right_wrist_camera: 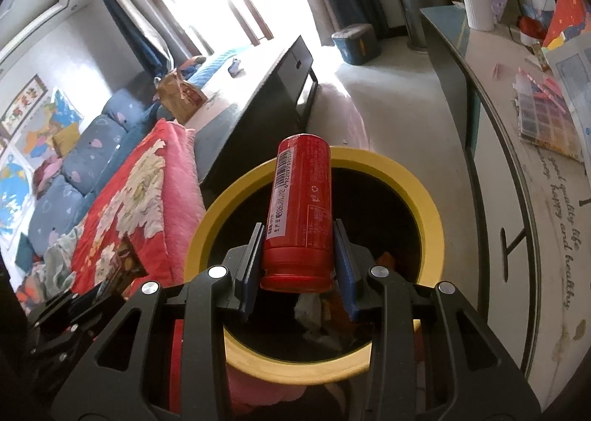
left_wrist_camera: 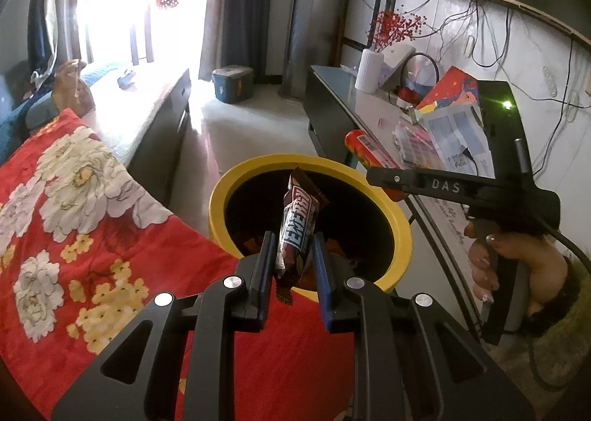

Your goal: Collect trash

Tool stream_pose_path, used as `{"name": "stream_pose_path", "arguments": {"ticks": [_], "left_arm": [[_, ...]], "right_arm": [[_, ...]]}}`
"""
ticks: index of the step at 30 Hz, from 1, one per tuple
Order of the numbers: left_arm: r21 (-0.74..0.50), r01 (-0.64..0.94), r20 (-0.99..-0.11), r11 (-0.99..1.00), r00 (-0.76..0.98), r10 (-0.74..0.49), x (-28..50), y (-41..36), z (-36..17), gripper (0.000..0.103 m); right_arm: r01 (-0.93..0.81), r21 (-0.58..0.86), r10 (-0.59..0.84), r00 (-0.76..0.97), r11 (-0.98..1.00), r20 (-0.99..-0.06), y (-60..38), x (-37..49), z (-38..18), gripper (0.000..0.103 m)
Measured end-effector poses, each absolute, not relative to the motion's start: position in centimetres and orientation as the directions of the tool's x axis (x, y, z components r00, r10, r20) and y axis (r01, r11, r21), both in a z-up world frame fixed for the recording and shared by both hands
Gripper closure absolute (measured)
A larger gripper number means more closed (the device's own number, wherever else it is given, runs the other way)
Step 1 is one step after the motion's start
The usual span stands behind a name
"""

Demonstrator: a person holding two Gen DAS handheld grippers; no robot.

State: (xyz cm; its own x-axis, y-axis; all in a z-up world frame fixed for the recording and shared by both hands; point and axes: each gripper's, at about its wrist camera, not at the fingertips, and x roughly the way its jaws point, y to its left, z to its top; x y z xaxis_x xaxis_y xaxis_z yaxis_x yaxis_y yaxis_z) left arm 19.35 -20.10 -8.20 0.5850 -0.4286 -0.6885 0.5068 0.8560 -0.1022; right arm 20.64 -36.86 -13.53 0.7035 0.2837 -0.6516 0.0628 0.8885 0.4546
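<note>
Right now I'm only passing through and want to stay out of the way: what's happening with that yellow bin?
A person is collecting trash with a gripper in each hand. The left gripper is shut on a snack bar wrapper, and the right gripper is shut on a red can. Both are held over the open yellow bin, which already has rubbish in it. Nothing has been dropped yet.

The snack wrapper (left_wrist_camera: 297,227) is glossy, crinkled foil-like film. The red can (right_wrist_camera: 301,214) looks like smooth, shiny metal with a printed label. The yellow bin (right_wrist_camera: 424,180) has a smooth, matt plastic-looking rim. The floral blanket (left_wrist_camera: 92,206) is soft, fuzzy cloth. The counter (right_wrist_camera: 517,199) shows a glossy top.
</note>
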Motion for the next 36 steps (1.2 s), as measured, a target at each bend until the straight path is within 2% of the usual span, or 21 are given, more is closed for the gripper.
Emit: {"name": "stream_pose_path", "arguments": {"ticks": [13,15,16,17,18,19,21,23,25,28,33,36], "left_arm": [[-0.125,0.492,-0.733,0.861,0.54,-0.415,22.2,-21.2,-10.7,0.083],[-0.129,0.49,-0.735,0.862,0.536,-0.415,22.5,-21.4,-10.9,0.082],[-0.135,0.49,-0.738,0.862,0.531,-0.417,22.8,-21.5,-11.0,0.076],[-0.14,0.487,-0.742,0.862,0.525,-0.417,23.0,-21.6,-11.2,0.068],[-0.141,0.482,-0.743,0.865,0.525,-0.414,23.1,-21.7,-11.3,0.049],[-0.146,0.479,-0.742,0.866,0.525,-0.416,23.2,-21.5,-11.4,0.043],[-0.156,0.482,-0.738,0.862,0.523,-0.426,23.1,-21.5,-11.3,0.043],[-0.151,0.484,-0.731,0.862,0.533,-0.427,22.9,-21.3,-11.0,0.036],[-0.149,0.472,-0.724,0.869,0.546,-0.421,22.7,-20.9,-10.7,0.015],[-0.153,0.454,-0.718,0.878,0.559,-0.415,22.4,-20.3,-10.1,0.007],[-0.125,0.402,-0.703,0.907,0.609,-0.367,21.4,-18.7,-8.7,0.007],[-0.125,0.369,-0.689,0.921,0.636,-0.348,20.6,-17.4,-7.8,0.007]], "right_arm": [[0.078,0.473,0.296,0.687,0.878,-0.663,-37.5,20.8,-14.7,0.074],[0.082,0.482,0.301,0.687,0.873,-0.661,-37.6,20.8,-14.8,0.071],[0.09,0.488,0.299,0.69,0.868,-0.659,-37.7,20.7,-14.9,0.067],[0.099,0.49,0.294,0.691,0.866,-0.66,-37.8,20.7,-15.0,0.058],[0.108,0.492,0.289,0.694,0.864,-0.66,-38.0,20.6,-15.0,0.052],[0.113,0.495,0.287,0.695,0.862,-0.659,-38.2,20.5,-15.0,0.049],[0.131,0.499,0.274,0.704,0.857,-0.656,-38.5,20.1,-14.8,0.039],[0.139,0.489,0.257,0.71,0.861,-0.655,-38.8,19.7,-14.6,0.034],[0.151,0.475,0.235,0.717,0.867,-0.656,-39.0,19.3,-14.2,0.029],[0.152,0.458,0.214,0.73,0.876,-0.65,-39.0,18.5,-13.4,0.024],[0.126,0.408,0.177,0.759,0.904,-0.626,-38.0,16.8,-11.7,0.013],[0.109,0.396,0.173,0.771,0.912,-0.613,-37.4,16.2,-10.7,0.011]]}}
